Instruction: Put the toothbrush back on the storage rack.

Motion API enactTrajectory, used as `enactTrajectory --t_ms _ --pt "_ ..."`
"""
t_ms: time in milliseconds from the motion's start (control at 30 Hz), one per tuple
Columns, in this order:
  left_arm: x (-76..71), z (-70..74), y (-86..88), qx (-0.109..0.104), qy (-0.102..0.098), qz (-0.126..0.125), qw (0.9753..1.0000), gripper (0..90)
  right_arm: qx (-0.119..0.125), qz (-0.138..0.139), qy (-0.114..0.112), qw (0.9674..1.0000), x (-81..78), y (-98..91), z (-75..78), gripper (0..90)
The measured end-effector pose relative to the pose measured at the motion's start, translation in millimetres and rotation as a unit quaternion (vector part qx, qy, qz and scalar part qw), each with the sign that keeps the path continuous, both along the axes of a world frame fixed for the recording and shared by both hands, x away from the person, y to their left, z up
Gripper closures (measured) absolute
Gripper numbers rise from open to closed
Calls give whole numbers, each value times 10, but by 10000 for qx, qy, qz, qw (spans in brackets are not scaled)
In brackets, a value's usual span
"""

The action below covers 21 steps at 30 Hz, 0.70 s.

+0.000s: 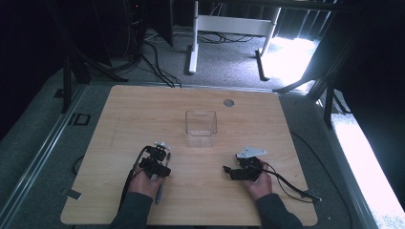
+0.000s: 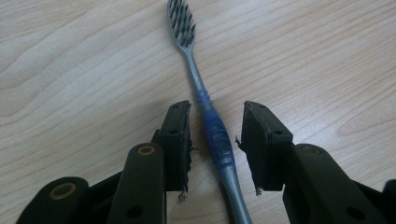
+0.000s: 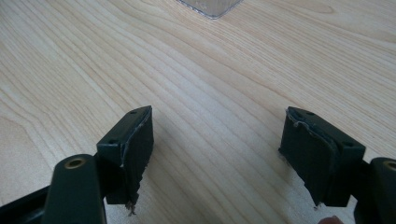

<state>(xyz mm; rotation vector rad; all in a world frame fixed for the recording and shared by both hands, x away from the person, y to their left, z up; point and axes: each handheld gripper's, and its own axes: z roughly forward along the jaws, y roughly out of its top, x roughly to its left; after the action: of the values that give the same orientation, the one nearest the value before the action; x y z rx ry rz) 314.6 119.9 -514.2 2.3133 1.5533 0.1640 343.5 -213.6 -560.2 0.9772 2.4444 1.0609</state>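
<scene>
A toothbrush with a grey and blue handle and dark bristles lies flat on the wooden table. My left gripper points down over it, one jaw on each side of the blue grip. A gap shows on both sides, so the pads do not press on it. In the high view my left gripper sits left of centre, and the handle's grey end sticks out beside the hand. My right gripper stands open over bare wood with nothing between its jaws. It sits right of centre in the high view.
A clear square plastic container stands upright in the middle of the table, beyond both grippers; its corner shows at the top of the right gripper view. A round grommet sits near the far edge. Cables trail off the table's near right.
</scene>
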Motion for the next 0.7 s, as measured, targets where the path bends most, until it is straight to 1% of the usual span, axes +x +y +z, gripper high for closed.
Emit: enactTrajectory --t_ms 100,233,433,567,633,700 --pt "-4 -10 -5 0 17 16 10000 626 1 -1 1 10000 0 0 0 251" --pt "-16 -22 -20 23 87 -27 10000 638 3 1 1 10000 1 0 0 251" --pt "-23 -30 -35 147 174 -32 9997 658 0 2 -2 10000 1 0 0 251" --pt "-31 -44 -50 192 210 -55 9996 666 1 4 0 10000 1 0 0 251" --pt "-31 -46 -54 217 245 -76 9994 670 2 3 1 10000 1 0 0 251" --pt "-28 -53 -64 266 322 -115 9991 682 3 2 3 10000 2 0 0 250"
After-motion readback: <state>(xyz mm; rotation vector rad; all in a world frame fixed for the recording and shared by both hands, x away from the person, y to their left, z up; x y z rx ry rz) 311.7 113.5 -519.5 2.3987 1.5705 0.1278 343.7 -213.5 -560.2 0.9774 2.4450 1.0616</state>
